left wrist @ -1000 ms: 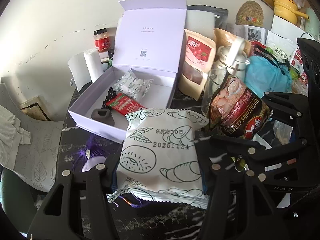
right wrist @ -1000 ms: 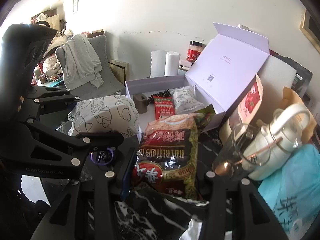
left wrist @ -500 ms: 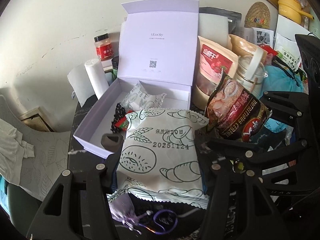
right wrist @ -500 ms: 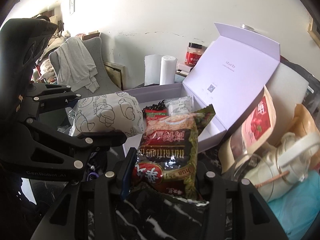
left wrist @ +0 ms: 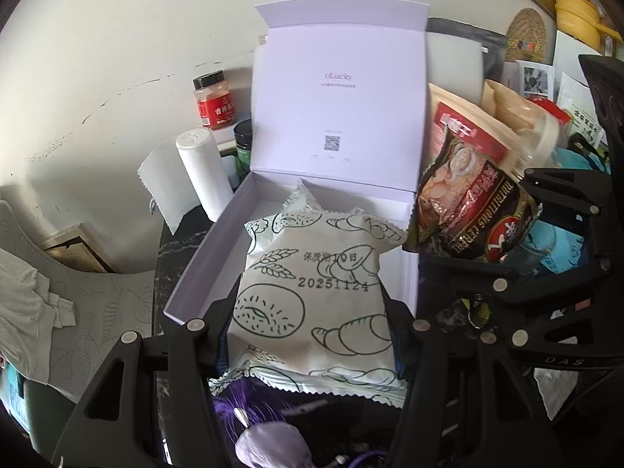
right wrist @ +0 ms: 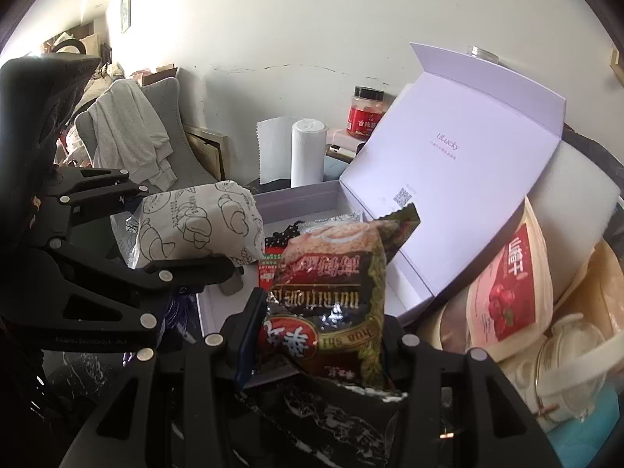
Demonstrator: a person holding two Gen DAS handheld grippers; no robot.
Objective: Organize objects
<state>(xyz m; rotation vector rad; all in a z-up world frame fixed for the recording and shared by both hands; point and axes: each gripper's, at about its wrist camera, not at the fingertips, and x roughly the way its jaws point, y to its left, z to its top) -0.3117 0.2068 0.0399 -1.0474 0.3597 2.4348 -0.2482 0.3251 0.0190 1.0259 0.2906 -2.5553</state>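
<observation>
The left gripper (left wrist: pixel 312 335) is clamping a white bread packet (left wrist: pixel 312 296) over the near edge of the open lavender box (left wrist: pixel 202 257), ready for packing inside. The right gripper (right wrist: pixel 323 335), angling downward alongside, is gripping a dark cereal bag (right wrist: pixel 331 292) at the box's right edge.

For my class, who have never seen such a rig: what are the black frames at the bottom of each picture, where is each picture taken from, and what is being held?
A person holds a two-finger gripper in each hand, with a camera on each looking along its fingers. In the left view, the left gripper is shut on a white bread packet over the open lilac box. In the right view, the right gripper is shut on a dark cereal bag. A paper towel roll and a red jar stand behind the box.
</observation>
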